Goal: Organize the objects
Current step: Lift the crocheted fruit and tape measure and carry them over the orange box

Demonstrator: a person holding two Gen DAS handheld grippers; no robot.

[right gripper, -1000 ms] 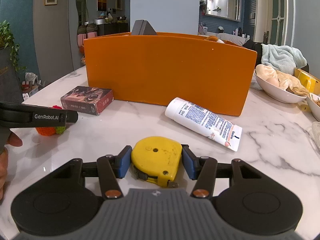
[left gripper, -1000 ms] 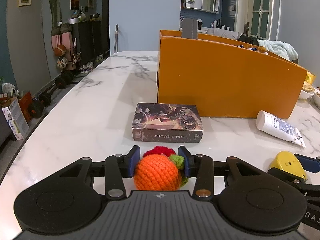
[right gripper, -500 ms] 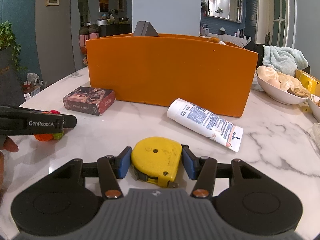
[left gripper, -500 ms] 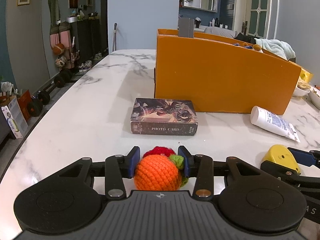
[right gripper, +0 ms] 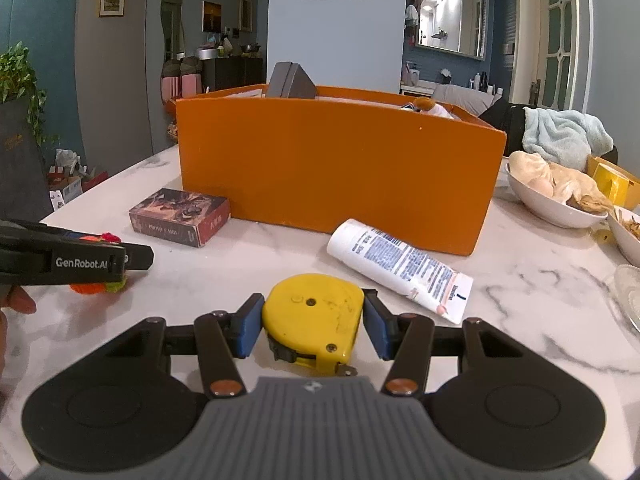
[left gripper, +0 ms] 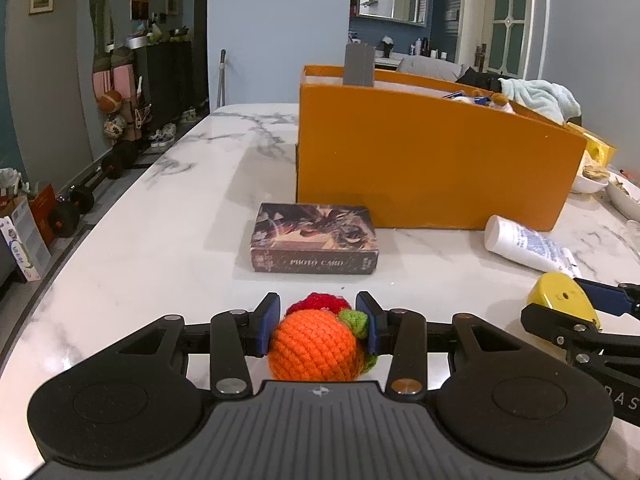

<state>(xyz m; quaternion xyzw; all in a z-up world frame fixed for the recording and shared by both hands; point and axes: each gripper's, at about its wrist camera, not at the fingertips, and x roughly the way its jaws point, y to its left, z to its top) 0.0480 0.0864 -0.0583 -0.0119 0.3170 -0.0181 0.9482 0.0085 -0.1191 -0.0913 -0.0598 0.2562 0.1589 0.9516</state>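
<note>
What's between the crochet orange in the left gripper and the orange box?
In the left wrist view, a dark photo card box lies flat between the crocheted orange ball and the orange storage box.

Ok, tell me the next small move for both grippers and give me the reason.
Probably lift both and carry them forward over the orange box. The left gripper is shut on the crochet fruit and the right gripper is shut on the yellow tape measure, both low over the marble table, and the box's wall stands higher than either.
</note>
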